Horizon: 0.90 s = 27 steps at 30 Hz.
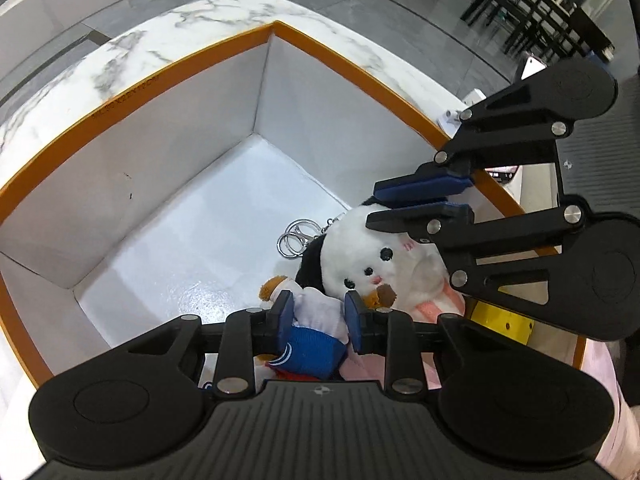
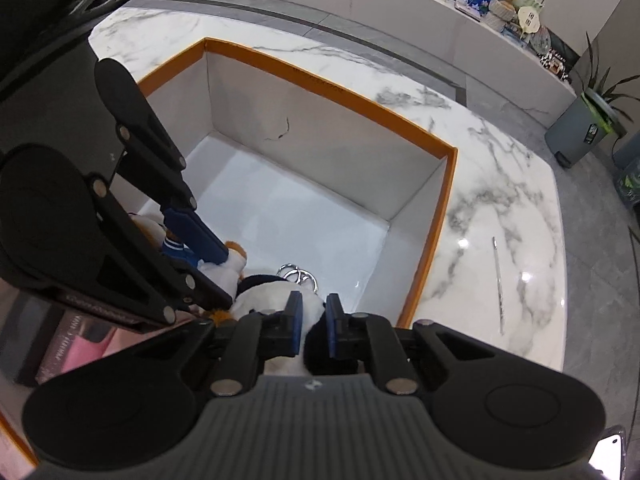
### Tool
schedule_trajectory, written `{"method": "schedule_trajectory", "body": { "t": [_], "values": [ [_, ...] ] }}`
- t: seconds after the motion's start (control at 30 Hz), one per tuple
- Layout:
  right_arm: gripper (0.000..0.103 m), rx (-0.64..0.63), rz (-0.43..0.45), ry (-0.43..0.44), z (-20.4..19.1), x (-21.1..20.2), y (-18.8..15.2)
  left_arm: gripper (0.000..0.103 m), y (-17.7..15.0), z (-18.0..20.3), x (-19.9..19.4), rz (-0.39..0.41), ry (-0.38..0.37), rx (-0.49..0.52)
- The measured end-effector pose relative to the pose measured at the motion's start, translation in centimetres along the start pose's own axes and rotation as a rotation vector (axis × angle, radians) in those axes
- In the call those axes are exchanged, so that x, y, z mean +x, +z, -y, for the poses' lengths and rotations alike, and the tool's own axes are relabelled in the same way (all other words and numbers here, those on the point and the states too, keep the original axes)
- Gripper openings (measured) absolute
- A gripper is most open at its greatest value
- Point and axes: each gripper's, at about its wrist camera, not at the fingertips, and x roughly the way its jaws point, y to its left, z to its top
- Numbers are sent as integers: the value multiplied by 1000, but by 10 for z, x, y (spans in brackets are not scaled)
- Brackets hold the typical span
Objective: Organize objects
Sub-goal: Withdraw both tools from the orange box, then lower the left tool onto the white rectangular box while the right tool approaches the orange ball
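An orange-rimmed box (image 1: 276, 28) with white inner walls stands on a marble table; it also shows in the right wrist view (image 2: 320, 80). My left gripper (image 1: 319, 316) is shut on a small plush doll (image 1: 316, 320) in white and blue clothes, low inside the box. My right gripper (image 2: 313, 326) is shut on the top of a white and black plush toy (image 1: 372, 256) with metal key rings (image 1: 294, 236). The plush toy (image 2: 264, 296) rests against the doll (image 2: 224, 268) near the box's floor. The right gripper (image 1: 420, 200) reaches in from the right in the left wrist view.
A yellow object (image 1: 504, 324) and pink items (image 1: 436, 308) lie in the box under the plush toy. A thin metal rod (image 2: 498, 284) lies on the marble table (image 2: 500, 200) to the right of the box. Dark chairs (image 1: 540, 12) stand beyond the table.
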Motion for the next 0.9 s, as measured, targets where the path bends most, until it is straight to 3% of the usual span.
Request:
{"method": "schedule_trajectory", "body": {
  "t": [0.27, 0.37, 0.47, 0.6, 0.67, 0.77, 0.9],
  "values": [
    [14, 61, 61, -1, 2, -28, 5, 41, -14, 10, -55, 151, 72, 11],
    [14, 81, 93, 33, -4, -43, 13, 43, -22, 12, -86, 212, 81, 25],
    [15, 84, 137, 87, -17, -60, 26, 46, -35, 5, -115, 243, 142, 46],
    [16, 54, 189, 154, -40, -78, 48, 52, -62, -12, -141, 244, 231, 35],
    [25, 21, 202, 186, -56, -82, 59, 57, -73, -18, -143, 231, 282, 51],
    [28, -42, 209, 196, -77, -80, 75, 60, -91, -23, -142, 189, 358, 97],
    [38, -131, 186, 223, -105, -64, 95, 68, -111, -38, -134, 146, 400, 155]
  ]
}}
